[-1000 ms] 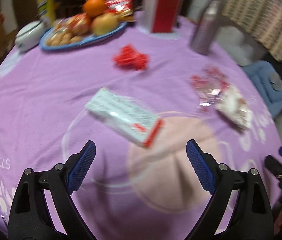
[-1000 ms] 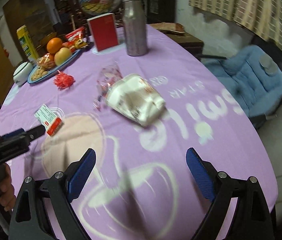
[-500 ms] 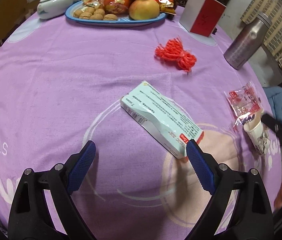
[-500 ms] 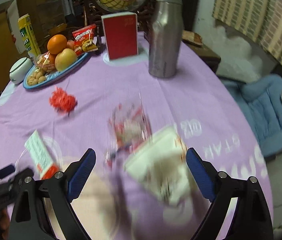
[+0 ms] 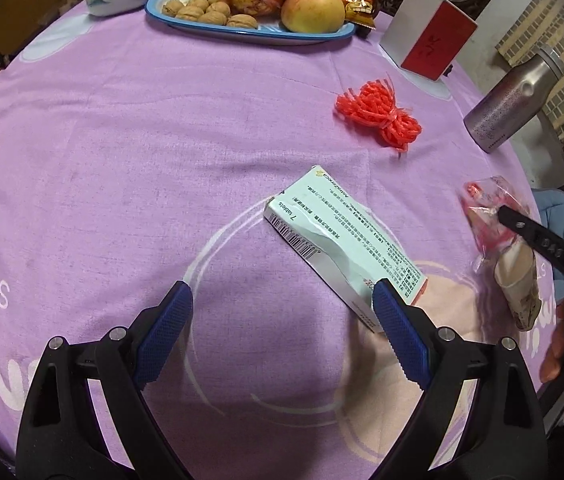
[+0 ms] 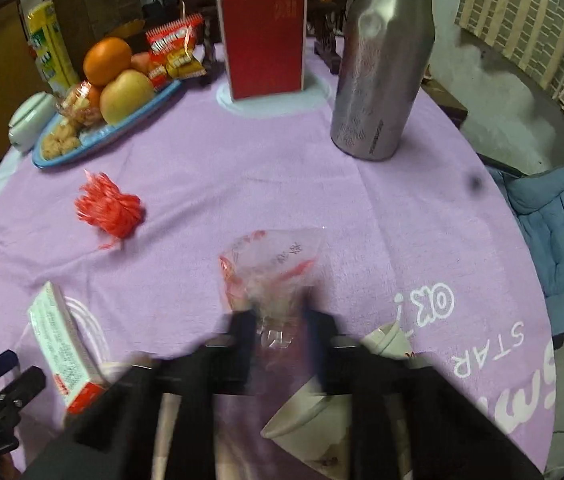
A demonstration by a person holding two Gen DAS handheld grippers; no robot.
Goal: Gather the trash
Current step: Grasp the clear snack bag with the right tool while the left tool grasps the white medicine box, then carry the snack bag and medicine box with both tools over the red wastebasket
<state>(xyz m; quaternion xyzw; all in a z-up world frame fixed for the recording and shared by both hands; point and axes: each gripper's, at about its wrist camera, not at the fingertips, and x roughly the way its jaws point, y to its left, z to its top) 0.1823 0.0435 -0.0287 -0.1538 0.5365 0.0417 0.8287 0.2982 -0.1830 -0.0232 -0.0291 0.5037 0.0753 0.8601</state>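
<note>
Right wrist: plastic wrapper pinched between right tool fingers.

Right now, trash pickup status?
Nothing looks collected yet. In hand: right tool has just closed on the clear plastic wrapper. Left tool is open by the medicine box. Left: box, red string bundle, crumpled paper cup.

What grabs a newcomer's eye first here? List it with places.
The purple tablecloth fills both views. Near its middle lies a pale green medicine box, with the open left gripper poised over it. To its right, the right gripper has just closed on a clear plastic wrapper.
</note>
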